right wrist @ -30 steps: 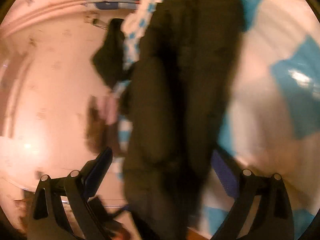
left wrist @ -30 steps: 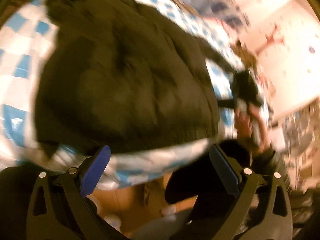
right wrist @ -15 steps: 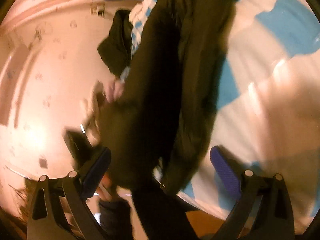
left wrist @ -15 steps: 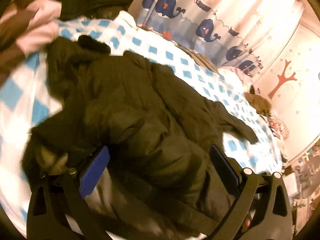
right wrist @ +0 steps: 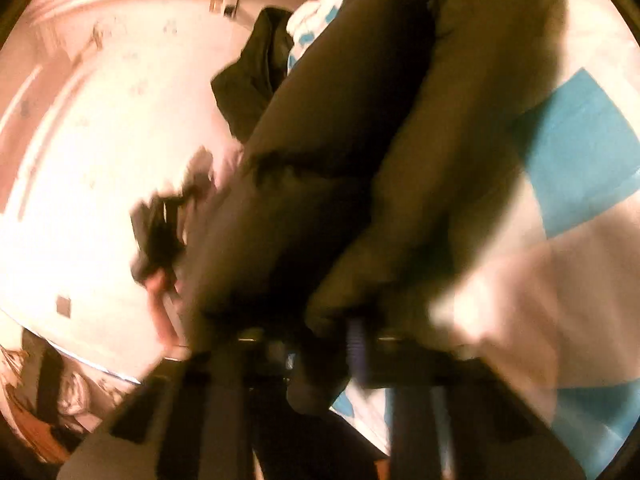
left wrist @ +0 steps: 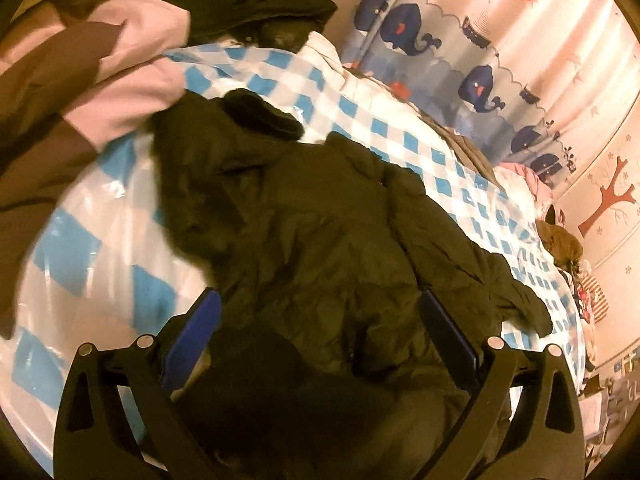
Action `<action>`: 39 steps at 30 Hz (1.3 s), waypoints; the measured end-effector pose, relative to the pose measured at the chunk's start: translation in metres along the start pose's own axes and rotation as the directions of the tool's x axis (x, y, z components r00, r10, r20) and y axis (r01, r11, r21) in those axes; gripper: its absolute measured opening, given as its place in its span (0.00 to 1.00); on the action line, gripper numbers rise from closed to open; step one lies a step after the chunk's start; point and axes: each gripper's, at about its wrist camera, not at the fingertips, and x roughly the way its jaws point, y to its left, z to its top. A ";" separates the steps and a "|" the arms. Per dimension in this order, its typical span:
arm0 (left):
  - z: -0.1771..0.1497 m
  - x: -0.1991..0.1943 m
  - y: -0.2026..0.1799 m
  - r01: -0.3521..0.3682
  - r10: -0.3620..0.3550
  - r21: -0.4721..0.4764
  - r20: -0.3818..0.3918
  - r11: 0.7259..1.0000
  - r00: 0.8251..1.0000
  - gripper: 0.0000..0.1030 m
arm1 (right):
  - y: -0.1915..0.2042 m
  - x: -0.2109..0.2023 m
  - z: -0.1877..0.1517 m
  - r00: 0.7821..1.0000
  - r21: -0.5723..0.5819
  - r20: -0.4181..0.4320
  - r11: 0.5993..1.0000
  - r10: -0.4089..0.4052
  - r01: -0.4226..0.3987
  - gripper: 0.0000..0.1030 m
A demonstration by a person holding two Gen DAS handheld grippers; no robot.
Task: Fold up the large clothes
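Note:
A large dark olive padded jacket (left wrist: 320,220) lies spread and crumpled on the blue-and-white checked bed cover (left wrist: 400,128). One sleeve (left wrist: 516,296) trails off to the right. My left gripper (left wrist: 318,304) hovers open above the jacket's near part, with nothing pinched between its blue pads. In the blurred right wrist view the same jacket (right wrist: 340,140) runs up the frame. My right gripper (right wrist: 320,344) is closing on the jacket's near edge, with dark cloth bunched between its fingers (right wrist: 354,340). A hand (right wrist: 160,304) with the other gripper shows at the left, smeared.
A pink-and-brown garment (left wrist: 100,64) and a black garment (left wrist: 244,0) lie at the head of the bed. A whale-print curtain (left wrist: 440,48) hangs behind, and a wall with a tree sticker (left wrist: 616,196) is on the right. A brown plush (left wrist: 560,240) sits at the bed's far end.
My left gripper has swung from the bed's edge up over the jacket, staying open. My right gripper's jaws have gone from wide open to drawn together on the jacket's edge.

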 end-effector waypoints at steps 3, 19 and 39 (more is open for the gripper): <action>-0.006 -0.016 0.006 -0.013 0.012 0.011 0.008 1.000 1.000 0.92 | 0.009 -0.020 0.008 0.997 -0.024 0.051 0.998 0.051 -0.050 0.11; -0.089 -0.057 -0.029 0.038 -0.020 0.160 -0.113 0.986 0.993 0.93 | -0.010 -0.224 0.024 0.968 -0.002 0.177 0.983 -0.179 0.182 0.23; -0.151 -0.046 0.067 0.044 -0.053 -0.035 -0.310 0.998 0.949 0.92 | -0.026 -0.157 0.016 0.859 -0.118 -0.002 0.853 -0.512 0.508 0.75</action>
